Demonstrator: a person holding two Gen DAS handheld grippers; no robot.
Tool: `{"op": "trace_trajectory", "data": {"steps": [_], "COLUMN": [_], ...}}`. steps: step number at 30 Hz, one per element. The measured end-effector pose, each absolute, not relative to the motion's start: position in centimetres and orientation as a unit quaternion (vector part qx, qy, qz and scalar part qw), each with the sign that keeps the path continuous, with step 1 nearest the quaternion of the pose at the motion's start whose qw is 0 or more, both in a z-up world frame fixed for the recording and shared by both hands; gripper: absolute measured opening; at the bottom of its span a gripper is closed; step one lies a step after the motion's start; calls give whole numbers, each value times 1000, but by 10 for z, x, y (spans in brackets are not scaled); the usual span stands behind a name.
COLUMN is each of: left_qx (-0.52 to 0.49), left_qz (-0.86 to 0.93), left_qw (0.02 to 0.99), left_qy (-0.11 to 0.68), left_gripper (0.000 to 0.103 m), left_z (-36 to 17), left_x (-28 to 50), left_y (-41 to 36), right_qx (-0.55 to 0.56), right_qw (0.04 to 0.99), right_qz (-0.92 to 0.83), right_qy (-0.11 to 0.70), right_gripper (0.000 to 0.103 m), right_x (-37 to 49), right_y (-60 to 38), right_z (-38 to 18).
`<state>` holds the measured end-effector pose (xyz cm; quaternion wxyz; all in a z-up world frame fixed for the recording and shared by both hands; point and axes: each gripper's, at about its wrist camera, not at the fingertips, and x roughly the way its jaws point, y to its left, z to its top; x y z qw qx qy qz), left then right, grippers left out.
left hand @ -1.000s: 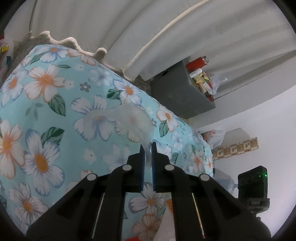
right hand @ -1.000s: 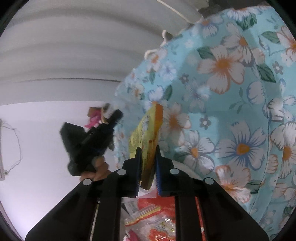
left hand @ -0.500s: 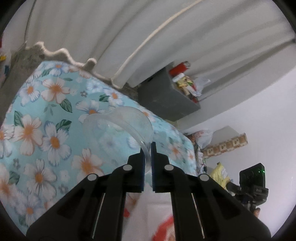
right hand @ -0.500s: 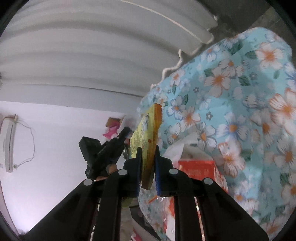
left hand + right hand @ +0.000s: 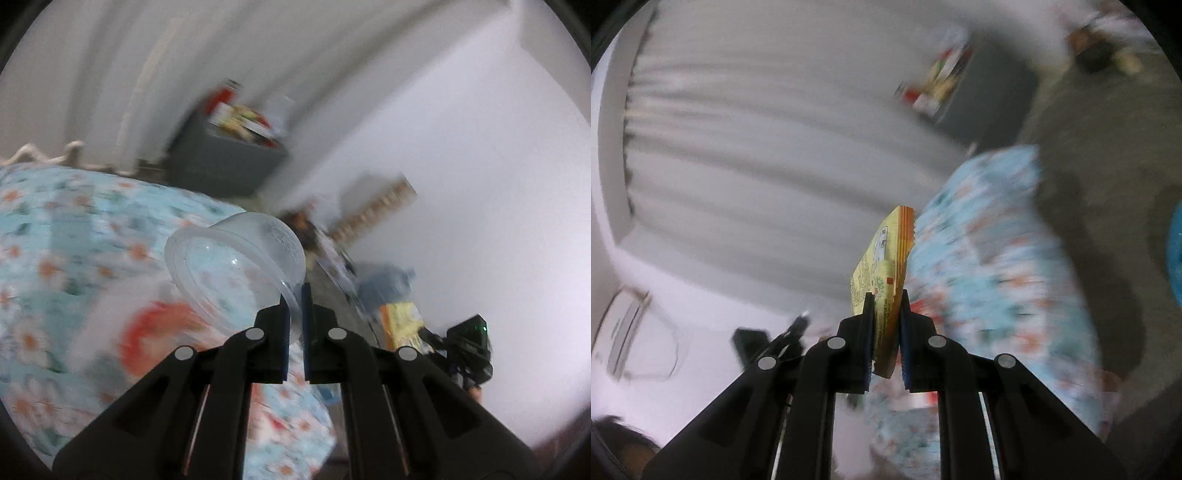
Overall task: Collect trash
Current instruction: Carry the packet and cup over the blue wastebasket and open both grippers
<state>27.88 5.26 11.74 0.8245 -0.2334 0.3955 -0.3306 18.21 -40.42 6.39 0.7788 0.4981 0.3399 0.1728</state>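
Both grippers carry trash above the floral bedspread (image 5: 55, 236).

The left gripper (image 5: 294, 295) is clamped on the rim of a clear plastic cup (image 5: 236, 266); the right gripper (image 5: 886, 299) pinches a yellow snack wrapper (image 5: 886, 258), its print too blurred to read. Beyond the bedspread stands a grey cabinet (image 5: 221, 166) against a white curtain (image 5: 757, 147).
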Motion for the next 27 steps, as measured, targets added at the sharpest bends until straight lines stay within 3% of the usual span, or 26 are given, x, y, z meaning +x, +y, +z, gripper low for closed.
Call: {"op": "trace_trajectory", "data": {"steps": [11,18,27], "left_qx": [-57,51,145], "left_qz": [-442,-456,-430], "left_qw": [745,690,640], "left_qy": [497,559,620], "left_gripper": [4,4,4], "left_z": [77,-3,-130], "left_x": [229,203,207], "left_y": [-206,-358,-471], "right_qx": [504,453,446], "right_qw": [813,797,774], "right_qz": [-130,-263,-293], "right_qy": [261,301,340], "right_gripper": [12,12,14], "right_x": [25,14,53], "right_y": [-509,-543,-620], "right_z": [-23,-95,-179]}}
